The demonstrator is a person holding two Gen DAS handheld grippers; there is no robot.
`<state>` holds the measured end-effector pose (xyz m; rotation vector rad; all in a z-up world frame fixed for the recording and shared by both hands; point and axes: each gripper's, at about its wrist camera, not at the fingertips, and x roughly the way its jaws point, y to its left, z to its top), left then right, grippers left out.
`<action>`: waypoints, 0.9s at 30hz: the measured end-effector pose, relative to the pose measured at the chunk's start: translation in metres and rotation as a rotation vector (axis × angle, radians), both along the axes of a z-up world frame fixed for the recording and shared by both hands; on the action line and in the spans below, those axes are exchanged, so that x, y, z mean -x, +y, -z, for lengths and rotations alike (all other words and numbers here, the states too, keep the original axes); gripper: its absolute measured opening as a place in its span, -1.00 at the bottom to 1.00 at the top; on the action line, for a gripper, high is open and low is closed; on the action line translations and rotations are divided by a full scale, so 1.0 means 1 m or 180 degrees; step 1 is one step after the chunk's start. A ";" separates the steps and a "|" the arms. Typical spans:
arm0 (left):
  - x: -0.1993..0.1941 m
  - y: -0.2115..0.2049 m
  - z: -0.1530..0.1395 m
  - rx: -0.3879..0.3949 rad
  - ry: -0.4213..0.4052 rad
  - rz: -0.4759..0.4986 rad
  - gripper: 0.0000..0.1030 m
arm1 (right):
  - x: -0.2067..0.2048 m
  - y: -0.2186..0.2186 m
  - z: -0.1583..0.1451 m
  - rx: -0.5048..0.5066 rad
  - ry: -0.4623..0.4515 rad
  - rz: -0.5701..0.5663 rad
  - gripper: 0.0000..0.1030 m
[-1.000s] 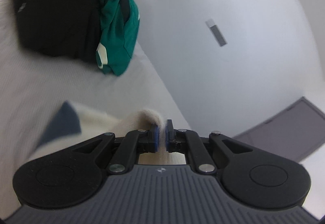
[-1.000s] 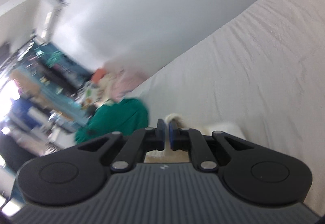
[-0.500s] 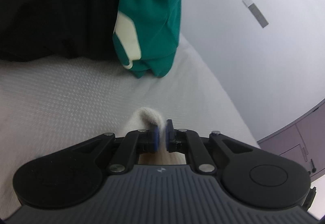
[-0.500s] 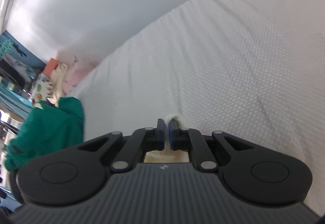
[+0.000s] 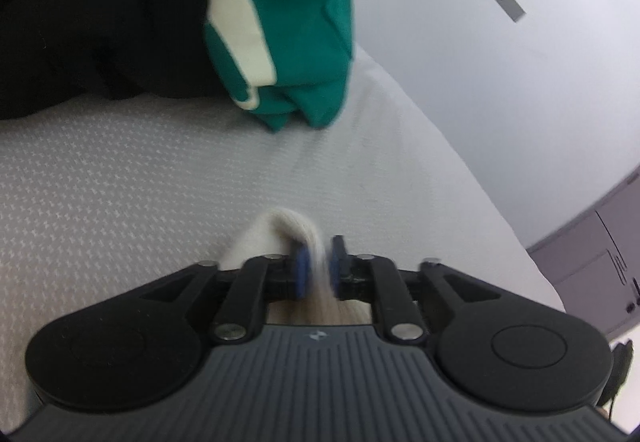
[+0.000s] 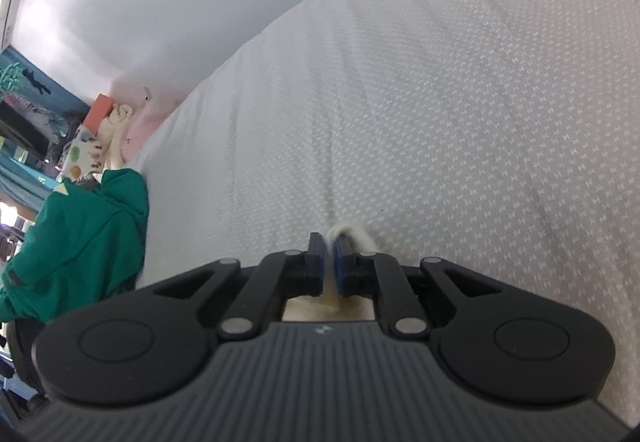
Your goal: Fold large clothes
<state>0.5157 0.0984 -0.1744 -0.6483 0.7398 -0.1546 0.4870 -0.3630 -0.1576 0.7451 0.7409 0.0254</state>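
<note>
A cream garment [image 5: 276, 226] lies under both grippers on the white bed [image 5: 120, 181]. In the left wrist view a fold of it stands between the blue pads of my left gripper [image 5: 318, 266]. Those jaws are opening: a gap shows beside the right pad and the cloth there is blurred. In the right wrist view a small tuft of the cream garment [image 6: 356, 236] sticks out past the pads of my right gripper [image 6: 328, 262]. These jaws are starting to open, with only a thin slit between them and the cloth still pinched. Both grippers sit low over the mattress [image 6: 440, 121].
A green garment [image 5: 288, 21] with a cream patch and a black garment [image 5: 100, 21] are piled on the bed ahead of the left gripper. The green garment [image 6: 80, 234] also shows left of the right gripper. A grey cabinet [image 5: 592, 242] stands past the bed's edge. Toys [image 6: 100, 129] lie by the wall.
Both grippers came down and forward to the mattress, carrying the cream garment. Since half a second ago the left pads have parted, and the right pads have parted slightly.
</note>
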 end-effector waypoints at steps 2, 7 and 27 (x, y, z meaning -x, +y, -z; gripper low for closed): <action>0.008 -0.002 -0.009 0.0005 0.0031 0.0154 0.21 | 0.005 0.000 -0.006 0.0019 0.0026 -0.0041 -0.44; 0.041 -0.014 -0.038 -0.0263 -0.0088 0.0335 0.31 | 0.031 0.010 -0.030 0.0191 -0.0110 -0.0277 0.25; 0.209 -0.085 -0.051 -0.1260 -0.0432 0.0732 0.31 | 0.198 0.091 -0.069 0.1079 -0.0596 -0.1016 0.24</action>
